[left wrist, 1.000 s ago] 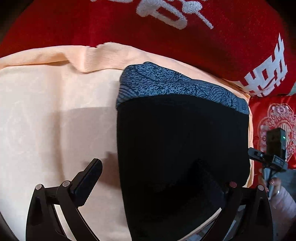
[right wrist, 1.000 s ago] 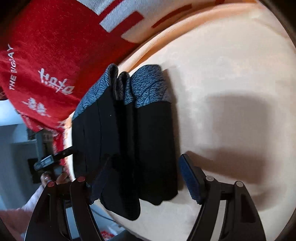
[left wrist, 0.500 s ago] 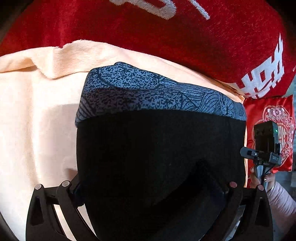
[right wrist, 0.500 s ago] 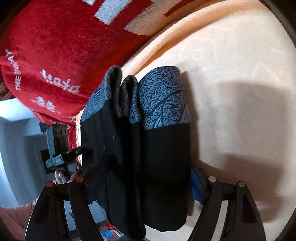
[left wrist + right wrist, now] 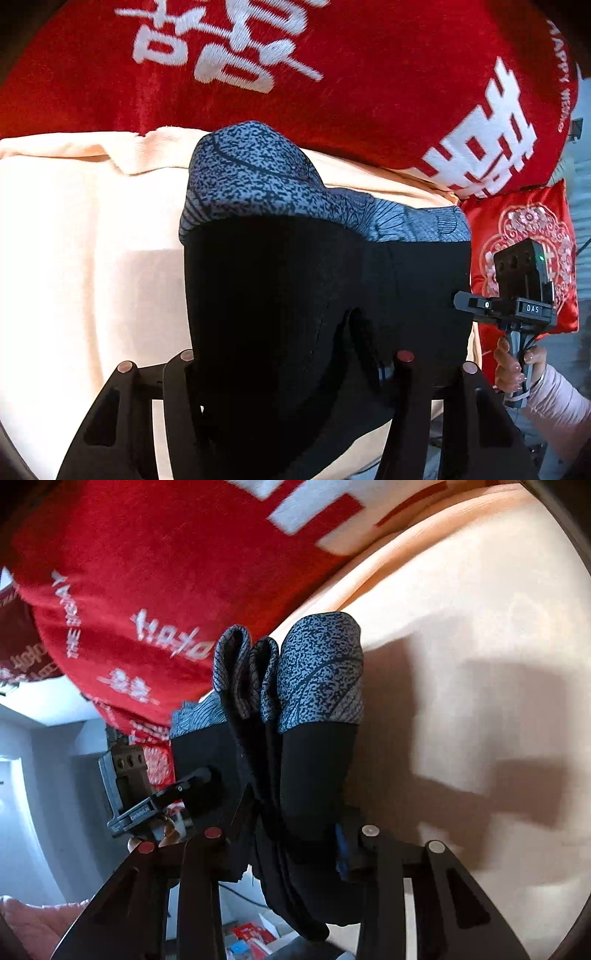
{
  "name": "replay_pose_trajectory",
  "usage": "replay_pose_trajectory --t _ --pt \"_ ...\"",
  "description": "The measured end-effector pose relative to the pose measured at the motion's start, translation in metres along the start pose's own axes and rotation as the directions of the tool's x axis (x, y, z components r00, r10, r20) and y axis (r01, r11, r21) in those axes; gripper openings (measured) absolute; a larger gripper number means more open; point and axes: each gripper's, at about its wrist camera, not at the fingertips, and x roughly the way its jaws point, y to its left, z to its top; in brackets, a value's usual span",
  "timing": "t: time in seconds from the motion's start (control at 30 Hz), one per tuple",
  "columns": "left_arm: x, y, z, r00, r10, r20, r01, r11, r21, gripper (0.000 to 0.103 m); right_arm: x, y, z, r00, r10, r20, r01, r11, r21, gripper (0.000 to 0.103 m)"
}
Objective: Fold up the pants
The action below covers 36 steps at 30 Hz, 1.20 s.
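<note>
The folded black pants (image 5: pixel 295 277), with a blue-grey speckled band (image 5: pixel 251 177) at the far end, are bunched up off the peach sheet (image 5: pixel 74 258). My left gripper (image 5: pixel 284 350) grips the near edge, its jaws closing with cloth pressed between them. In the right wrist view the pants (image 5: pixel 317 760) hang in several upright folds. My right gripper (image 5: pixel 291 823) is closing on them too, its blue pad (image 5: pixel 341 845) pressed against the cloth. Each gripper shows in the other's view, at the pants' side edge: the right gripper (image 5: pixel 465 302) and the left gripper (image 5: pixel 203 777).
A red blanket (image 5: pixel 332 74) with white characters lies behind the sheet. A red embroidered cushion (image 5: pixel 524 229) sits at the right. A hand (image 5: pixel 513 365) in a pink sleeve holds the right gripper's handle. Past the bed's edge, floor with small items (image 5: pixel 251 938) shows.
Both grippers moved in around the folded pants and their jaws narrowed onto them. The stack has been squeezed narrower and has risen off the sheet.
</note>
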Motion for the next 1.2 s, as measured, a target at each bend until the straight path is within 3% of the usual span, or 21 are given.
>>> replay_pose_trajectory --t 0.3,0.47,0.53,0.57,0.63,0.67,0.73,0.93,1.2 --pt "-0.045 0.005 -0.064 1.0 0.015 -0.025 -0.016 1.0 -0.018 0.06 0.0 0.022 -0.064 0.999 0.039 -0.024 -0.039 0.999 0.014 0.038" --pt "-0.038 0.035 -0.092 0.999 0.013 -0.043 -0.015 0.998 -0.054 0.06 0.024 0.009 -0.096 0.999 0.026 -0.029 -0.024 0.999 0.049 0.038" --pt "-0.026 0.048 -0.101 0.998 0.046 -0.049 -0.049 0.997 -0.053 0.06 0.037 0.0 -0.104 0.999 -0.013 -0.037 0.016 0.998 0.06 0.04" --pt "-0.02 0.056 -0.105 0.997 0.054 -0.055 -0.058 0.997 -0.06 0.063 0.043 -0.006 -0.107 0.997 -0.059 -0.041 0.061 0.997 0.055 0.042" --pt "-0.013 0.069 -0.11 0.997 0.061 -0.039 -0.064 0.995 -0.072 0.083 0.048 -0.015 -0.109 0.994 -0.103 -0.021 0.104 0.992 0.066 0.052" --pt "-0.013 0.072 -0.11 0.996 0.088 -0.031 -0.09 0.994 -0.067 0.088 0.049 -0.021 -0.109 0.993 -0.114 -0.015 0.115 0.99 0.086 0.053" --pt "-0.011 0.076 -0.111 0.992 0.127 -0.023 -0.128 0.99 -0.063 0.099 0.052 -0.024 -0.107 0.989 -0.146 -0.01 0.146 0.985 0.095 0.066" --pt "-0.023 0.075 -0.117 0.977 0.213 0.002 -0.212 0.975 -0.065 0.099 0.051 -0.004 -0.111 0.96 -0.28 0.027 0.277 0.957 0.09 0.07" --pt "-0.048 0.064 -0.139 0.943 0.331 0.031 -0.331 0.944 -0.022 0.099 0.034 0.015 -0.137 0.895 -0.439 0.082 0.424 0.893 0.153 0.07"
